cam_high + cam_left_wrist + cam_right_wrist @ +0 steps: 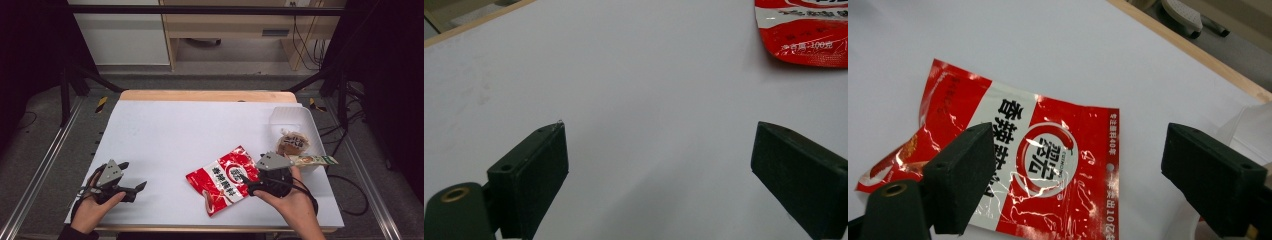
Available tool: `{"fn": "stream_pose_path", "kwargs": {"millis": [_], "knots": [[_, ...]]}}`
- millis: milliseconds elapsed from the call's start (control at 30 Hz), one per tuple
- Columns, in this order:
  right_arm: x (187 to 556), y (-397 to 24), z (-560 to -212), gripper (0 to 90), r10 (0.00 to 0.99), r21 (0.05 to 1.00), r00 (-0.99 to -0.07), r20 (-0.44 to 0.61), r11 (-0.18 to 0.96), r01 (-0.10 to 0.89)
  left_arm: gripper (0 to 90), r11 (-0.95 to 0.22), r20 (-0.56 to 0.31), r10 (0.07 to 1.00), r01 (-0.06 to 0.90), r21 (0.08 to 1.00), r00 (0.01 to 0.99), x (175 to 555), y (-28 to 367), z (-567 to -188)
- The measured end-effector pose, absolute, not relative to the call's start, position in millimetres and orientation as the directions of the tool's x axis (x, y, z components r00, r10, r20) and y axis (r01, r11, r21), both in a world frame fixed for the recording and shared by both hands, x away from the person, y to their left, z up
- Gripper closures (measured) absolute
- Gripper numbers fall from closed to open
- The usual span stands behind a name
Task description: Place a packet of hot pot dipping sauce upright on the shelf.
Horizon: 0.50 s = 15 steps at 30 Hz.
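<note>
My left tongs (131,188) rest wide and empty on the white surface (165,130), well apart from the work. The red snack packet (224,180) lies flat near the front edge, and my right tongs (250,182) hover spread wide at its right end, nothing gripped. I judge the slick foil could slide or crumple if one jaw catches first. The white tub (292,117) with its bun (292,142) stands just beside; I could knock it.

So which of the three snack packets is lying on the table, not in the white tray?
The red and white pouch, flat on the white table beside the right tool. The round brown packet and the slim stick packet are in the white tray.
</note>
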State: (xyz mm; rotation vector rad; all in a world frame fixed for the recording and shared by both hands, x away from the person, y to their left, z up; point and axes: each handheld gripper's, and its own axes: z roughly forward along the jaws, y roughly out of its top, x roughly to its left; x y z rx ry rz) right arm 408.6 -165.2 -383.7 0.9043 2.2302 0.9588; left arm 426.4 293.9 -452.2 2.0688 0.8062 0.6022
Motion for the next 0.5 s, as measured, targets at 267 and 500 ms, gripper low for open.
{"fn": "stream_pose_path", "kwargs": {"millis": [267, 500], "knots": [[406, -169, -408, 14.3, 0.784, 0.761, -0.591, -0.190, 0.498, 0.416, 8.1, -0.470, 0.135, 0.715, 0.329, 0.819, 0.686, 427, 289, -452], [400, -172, -421, 13.2, 0.804, 0.767, -0.566, -0.183, 0.477, 0.429, 8.0, -0.479, 0.143, 0.710, 0.324, 0.816, 0.690, 426, 288, -453]]}}
